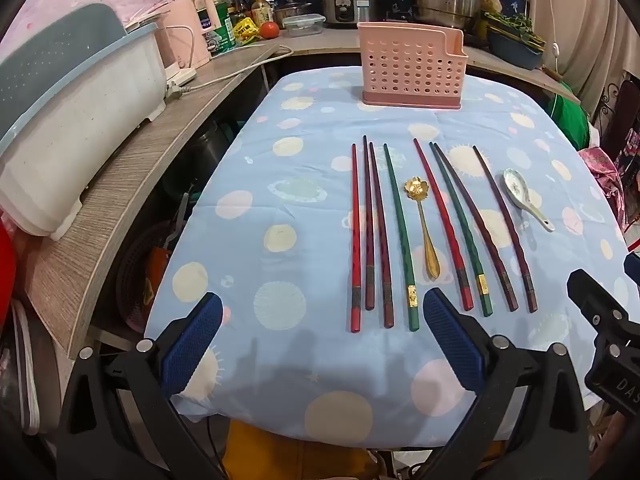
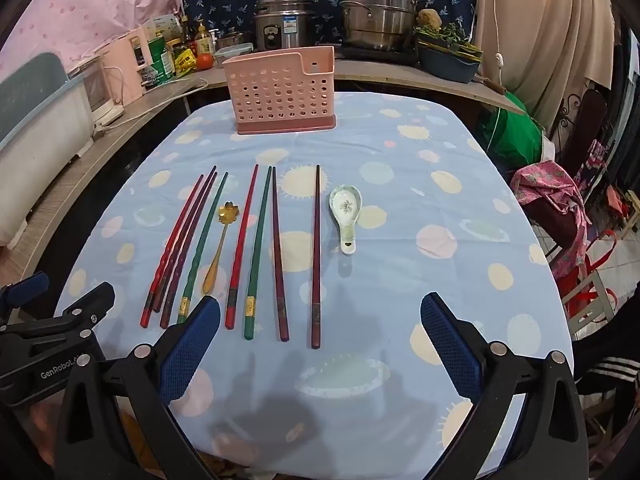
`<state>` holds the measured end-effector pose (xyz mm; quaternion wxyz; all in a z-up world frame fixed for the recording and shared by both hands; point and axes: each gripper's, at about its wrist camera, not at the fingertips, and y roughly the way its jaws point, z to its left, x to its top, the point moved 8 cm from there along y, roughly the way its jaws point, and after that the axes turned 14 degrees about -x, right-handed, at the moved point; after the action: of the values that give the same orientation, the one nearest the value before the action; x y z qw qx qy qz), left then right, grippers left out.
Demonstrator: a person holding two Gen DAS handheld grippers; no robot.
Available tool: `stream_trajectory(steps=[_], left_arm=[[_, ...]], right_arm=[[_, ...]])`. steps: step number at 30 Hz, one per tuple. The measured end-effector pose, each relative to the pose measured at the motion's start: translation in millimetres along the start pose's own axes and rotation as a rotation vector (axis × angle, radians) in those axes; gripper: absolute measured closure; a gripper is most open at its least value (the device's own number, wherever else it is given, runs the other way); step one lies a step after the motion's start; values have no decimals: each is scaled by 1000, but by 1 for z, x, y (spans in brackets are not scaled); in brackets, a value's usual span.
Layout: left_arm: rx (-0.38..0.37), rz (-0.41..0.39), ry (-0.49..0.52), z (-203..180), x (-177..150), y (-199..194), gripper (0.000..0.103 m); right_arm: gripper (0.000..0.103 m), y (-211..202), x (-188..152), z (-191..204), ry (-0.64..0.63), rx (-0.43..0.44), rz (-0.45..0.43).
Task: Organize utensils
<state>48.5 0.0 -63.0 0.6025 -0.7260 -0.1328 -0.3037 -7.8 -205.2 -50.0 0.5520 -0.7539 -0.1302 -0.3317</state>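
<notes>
Lacquered chopsticks (image 1: 404, 236) are lying on the bench (image 1: 280, 208) ahead of us, long axes pointing at the pink holder (image 1: 414, 70), nearest our left gripper (image 1: 322, 336), while both it and right gripper (image 2: 320, 340) are hovering, fingers apart, empty.

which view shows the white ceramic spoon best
The right wrist view: the ceramic spoon lies near the middle, bowl facing the camera, its painted pattern readable. In the left wrist view the same spoon sits toward the right side, smaller and slanted, pattern barely visible.
</notes>
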Motion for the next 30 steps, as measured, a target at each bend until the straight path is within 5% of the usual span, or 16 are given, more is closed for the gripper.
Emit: stream_trajectory(steps=[30], left_arm=[[-35,11,6,-5,-1,0,7]], right_arm=[[7,-6,1,-5,18,8,-12]])
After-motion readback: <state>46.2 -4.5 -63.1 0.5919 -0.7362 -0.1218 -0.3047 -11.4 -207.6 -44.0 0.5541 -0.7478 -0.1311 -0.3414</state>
